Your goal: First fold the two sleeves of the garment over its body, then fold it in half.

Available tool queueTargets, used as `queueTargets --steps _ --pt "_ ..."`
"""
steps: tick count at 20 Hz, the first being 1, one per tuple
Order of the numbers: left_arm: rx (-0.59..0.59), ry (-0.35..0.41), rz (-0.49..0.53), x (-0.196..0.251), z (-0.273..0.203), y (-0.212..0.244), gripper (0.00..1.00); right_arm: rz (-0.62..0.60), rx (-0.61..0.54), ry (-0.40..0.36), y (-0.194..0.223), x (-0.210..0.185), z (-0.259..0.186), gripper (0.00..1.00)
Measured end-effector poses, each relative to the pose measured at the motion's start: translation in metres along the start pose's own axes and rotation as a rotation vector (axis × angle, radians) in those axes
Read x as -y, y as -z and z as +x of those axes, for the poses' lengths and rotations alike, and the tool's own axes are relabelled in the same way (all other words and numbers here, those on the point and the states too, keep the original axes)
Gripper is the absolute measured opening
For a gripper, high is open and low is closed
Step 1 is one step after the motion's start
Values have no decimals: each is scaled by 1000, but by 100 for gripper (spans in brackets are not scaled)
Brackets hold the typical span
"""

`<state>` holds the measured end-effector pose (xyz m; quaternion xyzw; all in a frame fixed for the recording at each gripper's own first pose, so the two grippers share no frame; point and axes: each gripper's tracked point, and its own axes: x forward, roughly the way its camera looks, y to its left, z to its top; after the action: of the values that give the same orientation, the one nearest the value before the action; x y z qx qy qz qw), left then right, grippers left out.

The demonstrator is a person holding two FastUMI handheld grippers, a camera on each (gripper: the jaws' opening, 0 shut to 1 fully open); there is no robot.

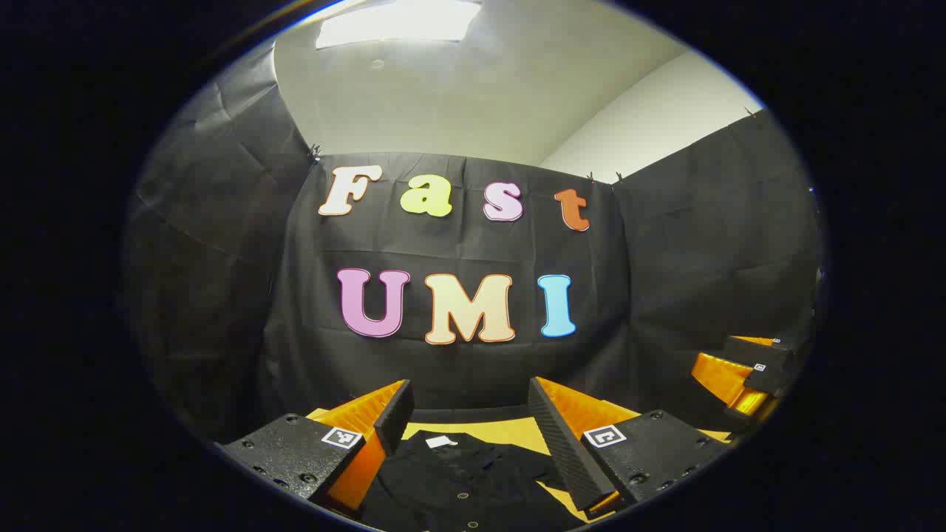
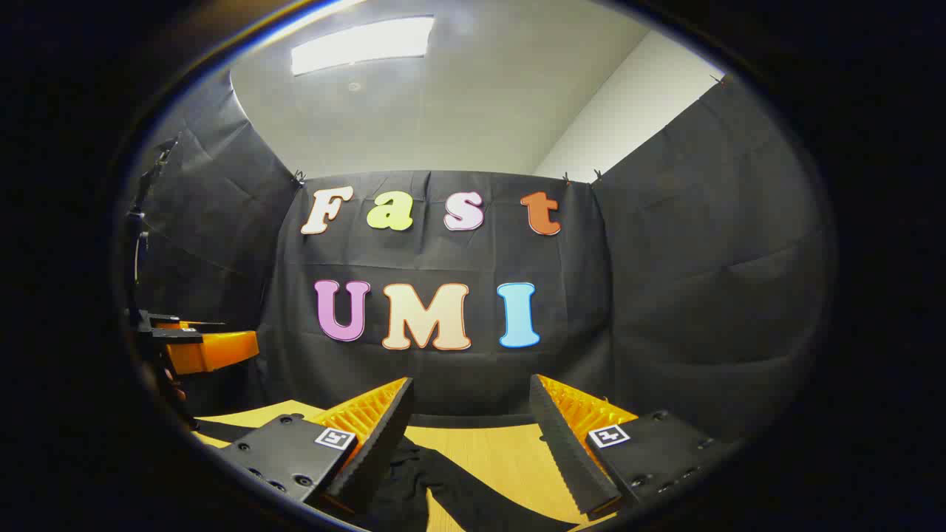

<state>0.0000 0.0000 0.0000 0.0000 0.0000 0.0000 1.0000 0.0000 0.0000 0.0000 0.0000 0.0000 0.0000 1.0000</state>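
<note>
One black garment (image 1: pixel 465 480), soft, buttoned, flat on yellow wooden table (image 2: pixel 502 454). Two grippers: left gripper (image 1: pixel 469 428) and right gripper (image 2: pixel 473 436), both spread apart, nothing held. Ridged black pads (image 1: pixel 562 436), orange ribbed backs.

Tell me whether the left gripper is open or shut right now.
Open. In the left gripper view the left gripper has its two fingers spread wide apart above the black garment on the table, holding nothing.
</note>
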Motion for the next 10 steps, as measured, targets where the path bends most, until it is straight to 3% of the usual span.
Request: queueTargets --steps 4,10 --pt "-7 -35 -28 -32 3 2 92 8 29 -4 -6 -10 8 97" --pt "34 -99 47 -96 -6 -10 93 -8 84 -69 -15 -36 12 98"
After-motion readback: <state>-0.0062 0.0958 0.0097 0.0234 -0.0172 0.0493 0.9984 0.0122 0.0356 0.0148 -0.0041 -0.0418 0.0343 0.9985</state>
